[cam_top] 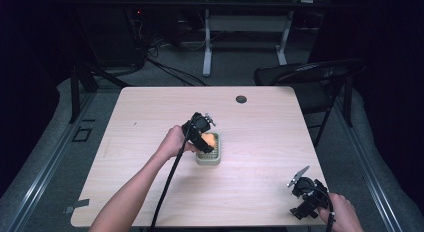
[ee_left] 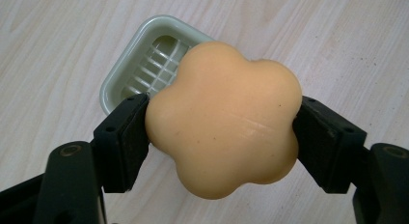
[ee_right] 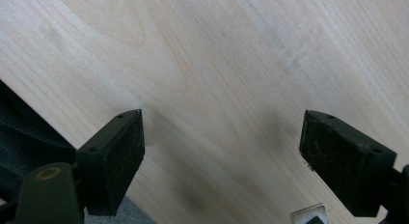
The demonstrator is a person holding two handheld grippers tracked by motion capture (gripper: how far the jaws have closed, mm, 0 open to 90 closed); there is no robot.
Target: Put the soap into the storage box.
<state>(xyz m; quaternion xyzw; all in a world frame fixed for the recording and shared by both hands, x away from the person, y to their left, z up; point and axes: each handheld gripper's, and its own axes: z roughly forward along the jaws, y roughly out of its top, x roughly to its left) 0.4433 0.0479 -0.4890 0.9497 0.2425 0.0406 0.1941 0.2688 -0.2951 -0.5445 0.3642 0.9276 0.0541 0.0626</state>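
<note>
Soap [ee_left: 224, 125]: 1 orange, flower-shaped bar with rounded lobes, clamped between the 2 black jaws of the left gripper [cam_top: 204, 134]. In the left gripper view 1 pad presses the bar at 9 o'clock and the other at 3 o'clock, with no gap on either side. The bar hangs over the near end of the dish; whether it touches the dish I cannot tell.

Dish [ee_left: 126, 72]: 1 pale green soap dish, rounded rectangle, with a raised grid inside. In the high view it sits near the middle of the bench [cam_top: 150, 122], at about 5 o'clock from the left gripper's body, and the soap's orange shows over its far end. In the left gripper view it lies at 10 o'clock from the soap, partly covered by it.

Left hand [cam_top: 172, 142]: wrapped round the left gripper's handle, forearm coming up from 6 o'clock, black cable trailing back along it.

Right gripper [cam_top: 305, 194]: near the bench's corner at 5 o'clock, well apart from the dish. In the right gripper view its 2 jaws stand wide, released, with bare wood between them. Right hand [cam_top: 342, 217] holds it from below.

Chair [cam_top: 310, 74]: 1 dark folding chair beyond the bench at 1 o'clock.

Grommet [cam_top: 241, 99]: 1 round cable hole near the bench's far edge.
</note>
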